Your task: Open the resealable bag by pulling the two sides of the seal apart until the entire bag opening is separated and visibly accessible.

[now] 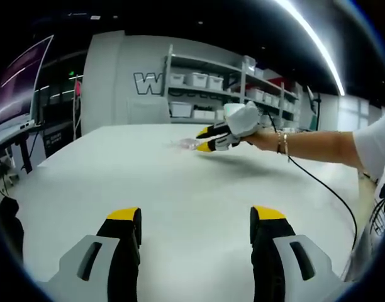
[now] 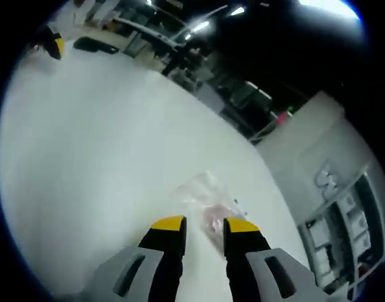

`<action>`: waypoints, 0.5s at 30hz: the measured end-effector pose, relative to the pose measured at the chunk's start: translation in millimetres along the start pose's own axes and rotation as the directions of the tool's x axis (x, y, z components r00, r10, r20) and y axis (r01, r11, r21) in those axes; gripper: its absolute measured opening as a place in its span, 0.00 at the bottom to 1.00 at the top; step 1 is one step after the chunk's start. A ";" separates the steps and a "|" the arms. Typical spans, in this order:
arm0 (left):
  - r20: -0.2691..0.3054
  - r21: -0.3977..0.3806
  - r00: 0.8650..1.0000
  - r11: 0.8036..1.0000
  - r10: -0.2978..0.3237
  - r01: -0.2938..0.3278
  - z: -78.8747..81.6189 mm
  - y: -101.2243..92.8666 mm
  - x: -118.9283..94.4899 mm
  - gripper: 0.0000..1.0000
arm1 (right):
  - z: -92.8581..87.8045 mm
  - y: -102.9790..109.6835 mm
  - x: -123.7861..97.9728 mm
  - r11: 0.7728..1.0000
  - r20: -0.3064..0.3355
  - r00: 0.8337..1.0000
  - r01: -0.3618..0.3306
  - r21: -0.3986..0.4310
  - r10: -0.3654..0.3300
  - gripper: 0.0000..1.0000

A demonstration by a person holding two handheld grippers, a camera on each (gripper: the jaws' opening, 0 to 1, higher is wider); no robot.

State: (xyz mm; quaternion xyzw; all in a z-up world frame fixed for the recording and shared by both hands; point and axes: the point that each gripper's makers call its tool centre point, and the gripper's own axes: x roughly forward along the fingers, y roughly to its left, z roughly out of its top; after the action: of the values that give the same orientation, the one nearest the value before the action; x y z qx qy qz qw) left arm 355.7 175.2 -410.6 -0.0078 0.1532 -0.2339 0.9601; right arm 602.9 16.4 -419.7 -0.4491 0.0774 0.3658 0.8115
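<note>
Both grippers are off the bag at this moment. Left gripper (image 1: 195, 220) hangs back over bare white table (image 1: 180, 182), jaws spread wide, nothing between them. Right gripper (image 2: 205, 226) is out ahead, jaws part open with a narrow gap, tips just short of the bag (image 2: 208, 201). From the left gripper view you can see that right gripper (image 1: 208, 139) reaching across from the right in a person's hand (image 1: 265, 138), yellow tips almost at the small clear bag (image 1: 183, 144) lying flat out toward the far side of the table.

From the right gripper view, the bag looks crumpled and see-through, something pinkish inside, lying just beyond the tips. Whether the tips touch the plastic, I cannot tell.

So this reads as the approach: the seal looks unopened, no side pinched yet. The next move, I'd judge, calls for the right jaws to close on one lip of the seal, and the left gripper, now well apart from the bag, must come in for the opposite lip. Thin slippery plastic, so both layers could get pinched together.
</note>
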 end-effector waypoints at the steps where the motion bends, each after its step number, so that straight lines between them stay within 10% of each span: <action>1: 0.001 -0.001 1.000 1.000 0.000 0.000 0.2 0.4 0.3 0.69 | -0.9 2.0 -2.1 1.000 -0.001 1.000 0.000 -0.003 0.000 0.21; 15: -0.001 0.002 1.000 1.000 0.001 -0.001 0.5 4.0 -0.2 0.69 | 3.1 3.6 9.4 0.997 -0.002 1.000 -0.015 -0.073 0.015 0.20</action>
State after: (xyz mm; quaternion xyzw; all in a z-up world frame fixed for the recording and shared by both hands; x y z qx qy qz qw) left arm 357.5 178.9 -410.4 -0.0067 0.1533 -0.2338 0.9601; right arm 606.6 24.9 -424.6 -0.4781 0.0681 0.3743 0.7916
